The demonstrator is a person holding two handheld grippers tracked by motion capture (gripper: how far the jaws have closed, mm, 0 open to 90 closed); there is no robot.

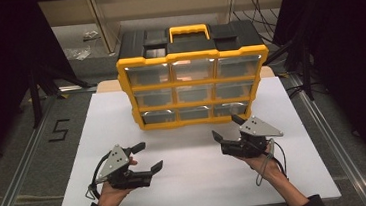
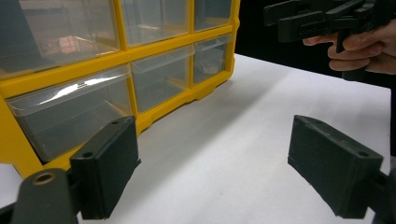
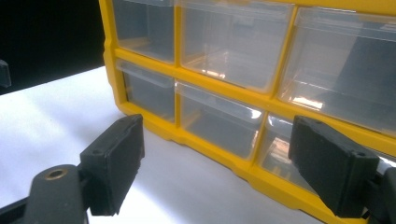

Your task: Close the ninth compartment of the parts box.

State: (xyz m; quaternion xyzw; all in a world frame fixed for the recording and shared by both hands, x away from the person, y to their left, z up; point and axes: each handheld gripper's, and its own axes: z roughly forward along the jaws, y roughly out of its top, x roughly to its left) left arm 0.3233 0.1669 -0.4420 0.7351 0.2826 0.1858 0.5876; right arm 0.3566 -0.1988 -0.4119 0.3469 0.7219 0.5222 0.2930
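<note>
- We see a dark room around the work place, with black walls at both sides, a grey floor (image 1: 24, 142) and metal rails running along the table on the left and on the right.
- On the floor at the left there is a black mark that looks like the number 5 (image 1: 59, 130).
- The table is covered by a white board (image 1: 198, 182), which is flat and bare in the front part where the hands work.
- On the far half of this board stands a yellow and black drawer cabinet (image 1: 194, 82), upright, with a yellow handle (image 1: 189, 30) on its top and nine clear drawers in three rows that face us.
- Our left hand (image 1: 109, 192) comes in from the bottom at the left side, with a dark sleeve, and it holds the left gripper (image 1: 147, 158) low above the board, pointing forward and to the right, towards the cabinet.
- The jaws of the left gripper are spread wide and nothing is between them; in the left gripper view the lowest row of drawers (image 2: 116, 102) lies in front of them, near but not touching.
- Our right hand (image 1: 265, 162) holds the right gripper (image 1: 227, 127) just in front of the cabinet, near its lower right corner.
- The jaws of the right gripper are also spread wide and hold nothing; in the right gripper view the bottom drawers (image 3: 219, 123) are just beyond them.
</note>
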